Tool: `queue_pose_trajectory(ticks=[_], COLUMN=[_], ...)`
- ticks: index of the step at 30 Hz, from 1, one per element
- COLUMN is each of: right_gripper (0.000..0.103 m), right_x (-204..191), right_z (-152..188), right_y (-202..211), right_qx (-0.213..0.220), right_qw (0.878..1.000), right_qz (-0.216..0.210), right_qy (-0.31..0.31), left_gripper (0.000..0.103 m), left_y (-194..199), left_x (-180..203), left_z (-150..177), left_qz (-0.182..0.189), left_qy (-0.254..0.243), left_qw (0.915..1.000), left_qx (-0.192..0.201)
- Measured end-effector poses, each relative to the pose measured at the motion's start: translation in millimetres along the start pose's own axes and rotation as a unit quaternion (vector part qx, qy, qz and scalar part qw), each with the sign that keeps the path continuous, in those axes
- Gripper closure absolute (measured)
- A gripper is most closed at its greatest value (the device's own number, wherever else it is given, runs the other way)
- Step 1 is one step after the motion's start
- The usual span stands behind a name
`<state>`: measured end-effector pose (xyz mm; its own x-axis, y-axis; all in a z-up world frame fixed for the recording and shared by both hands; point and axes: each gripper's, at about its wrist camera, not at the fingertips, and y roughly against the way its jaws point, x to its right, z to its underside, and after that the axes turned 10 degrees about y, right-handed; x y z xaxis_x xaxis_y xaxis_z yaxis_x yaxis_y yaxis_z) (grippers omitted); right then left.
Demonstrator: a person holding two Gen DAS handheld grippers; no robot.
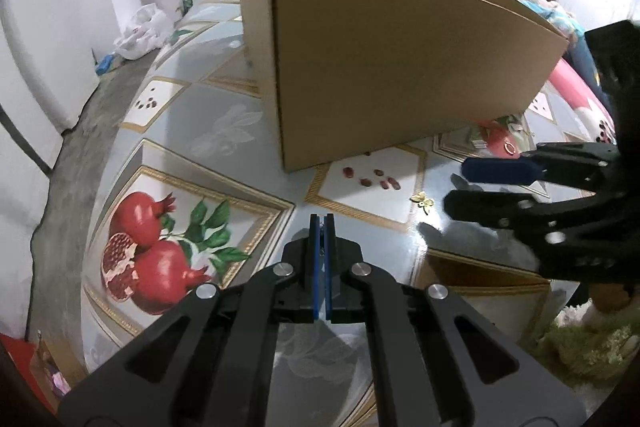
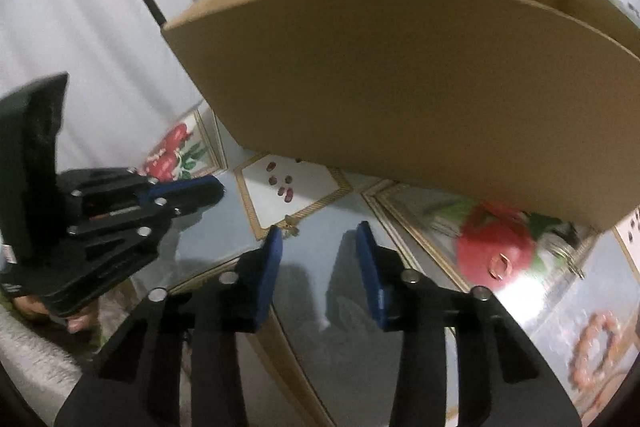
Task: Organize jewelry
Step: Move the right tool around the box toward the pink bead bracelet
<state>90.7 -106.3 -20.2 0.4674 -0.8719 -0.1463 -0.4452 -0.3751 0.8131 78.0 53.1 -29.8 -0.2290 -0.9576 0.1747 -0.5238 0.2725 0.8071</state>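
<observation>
- Nearest in the left wrist view, the left gripper (image 1: 321, 219) has its blue pads pressed together; a tiny dark speck seems to sit between them, too small to identify, so I cannot say it holds any jewelry.
- In the right wrist view, the right gripper (image 2: 319, 239) has its pads spread with nothing between them, above the glossy patterned tablecloth (image 1: 224, 131).
- Just beyond the tip of the right gripper's left finger lies a small gold butterfly-shaped piece (image 1: 423, 201), flat on the cloth at the near edge of a white tile print.
- Further right, a gold ring (image 2: 502, 265) rests on a printed red pomegranate, and a string of orange beads (image 2: 596, 351) lies near the right edge.
- Farthest stands an open cardboard box (image 1: 400, 67), probably the place for the jewelry.
- Handling, as a judgement: the butterfly piece is light, thin, stiff and likely delicate. Lying flat on slick cloth, it may skid away from a closing pad. Best taken across its narrow body with the pads low on the cloth, squeezed gently. The ring could roll. The beads will drape limp.
</observation>
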Motion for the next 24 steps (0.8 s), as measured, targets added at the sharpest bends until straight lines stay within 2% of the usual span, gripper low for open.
queue_pose_trajectory(ticks=[7, 12, 14, 24], right_gripper=[0.078, 0.09, 0.094, 0.096], right_x=[-20, -30, -31, -38], right_z=[-8, -10, -11, -12], right_y=[-8, -12, -13, -15], right_qx=[-0.003, -0.007, -0.01, -0.012], right_qw=[0.999, 0.996, 0.996, 0.995], right_qz=[0.024, 0.052, 0.05, 0.055], right_qy=[0.045, 0.069, 0.074, 0.081], left_gripper=[0.102, 0.102, 0.102, 0.102], left_y=[1, 0, 0, 0], left_x=[-4, -4, -4, 0], left_z=[2, 3, 2, 2], left_qz=[0.001, 0.001, 0.001, 0.0], left_qy=[0.003, 0.003, 0.003, 0.003], left_qw=[1.0, 1.0, 1.0, 1.0], left_qx=[0.002, 0.003, 0.004, 0.009])
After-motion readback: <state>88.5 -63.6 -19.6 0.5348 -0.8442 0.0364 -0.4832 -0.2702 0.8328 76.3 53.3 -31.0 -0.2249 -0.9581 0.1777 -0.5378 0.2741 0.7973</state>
